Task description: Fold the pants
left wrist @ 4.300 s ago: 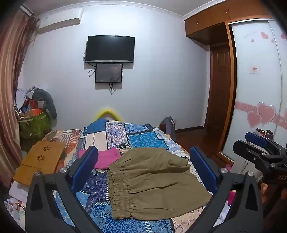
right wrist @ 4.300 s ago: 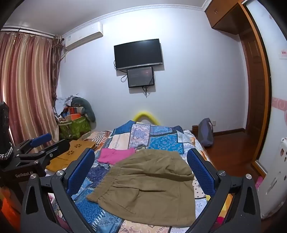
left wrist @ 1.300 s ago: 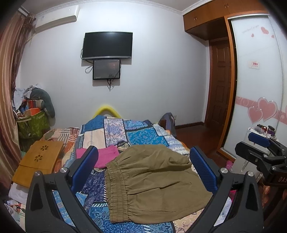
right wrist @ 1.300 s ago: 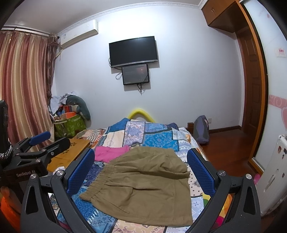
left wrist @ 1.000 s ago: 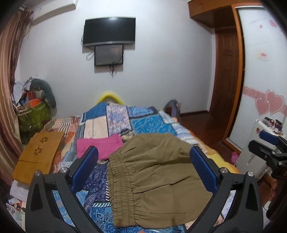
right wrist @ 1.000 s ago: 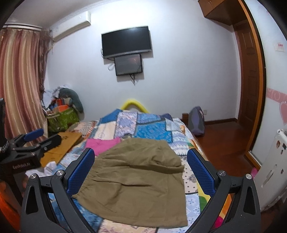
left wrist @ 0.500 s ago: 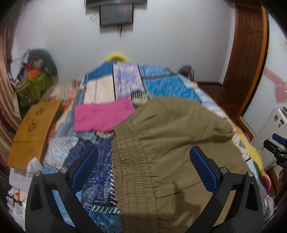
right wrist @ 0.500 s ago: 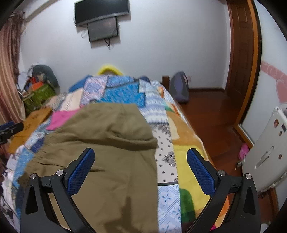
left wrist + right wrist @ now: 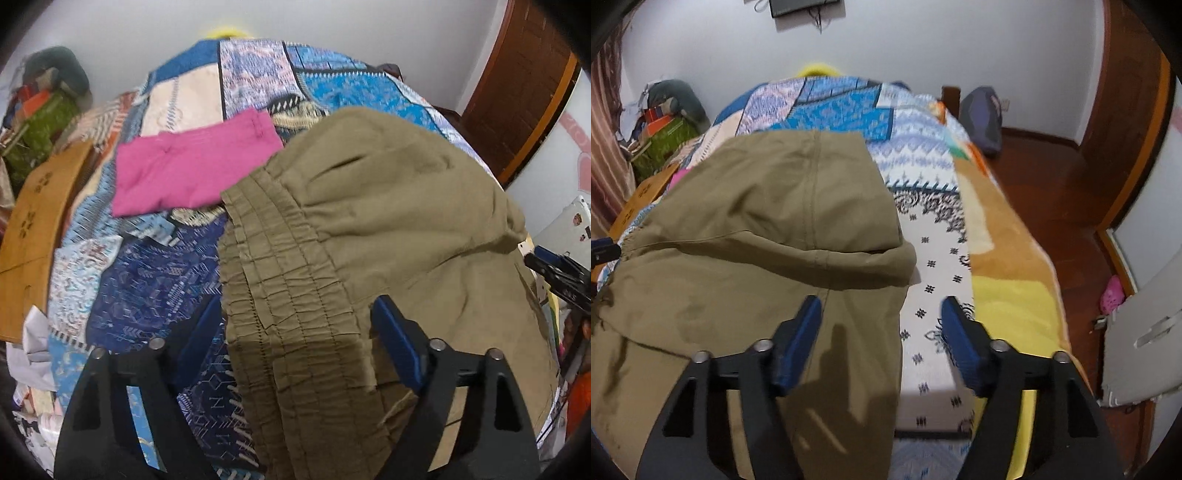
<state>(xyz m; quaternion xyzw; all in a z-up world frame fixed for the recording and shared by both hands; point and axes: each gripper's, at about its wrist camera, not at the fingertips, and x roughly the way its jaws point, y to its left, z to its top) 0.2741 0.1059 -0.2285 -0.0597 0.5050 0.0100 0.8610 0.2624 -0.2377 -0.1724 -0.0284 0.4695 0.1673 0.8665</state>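
Observation:
Olive-green pants (image 9: pixel 388 229) lie partly folded on the patchwork bed, with the elastic waistband (image 9: pixel 280 295) toward the left. My left gripper (image 9: pixel 295 325) is open and straddles the near end of the waistband, one blue pad on each side of it. In the right wrist view the pants (image 9: pixel 757 221) fill the left half. My right gripper (image 9: pixel 881 325) is open over the pants' right edge, with its left pad above the cloth and its right pad above the white patterned bedcover (image 9: pixel 934 280). Neither gripper holds cloth.
A folded pink garment (image 9: pixel 192 166) lies beyond the waistband. A wooden lap table (image 9: pixel 33 221) sits at the bed's left edge. The bed's right edge drops to a wooden floor (image 9: pixel 1063 184) with a grey bag (image 9: pixel 982 114). The right gripper (image 9: pixel 561 273) shows at the left wrist view's right edge.
Both grippers have dropped and moved forward over the bed, tilting down at the pants. Their jaws have narrowed from wide open but stay open. The pants have not moved.

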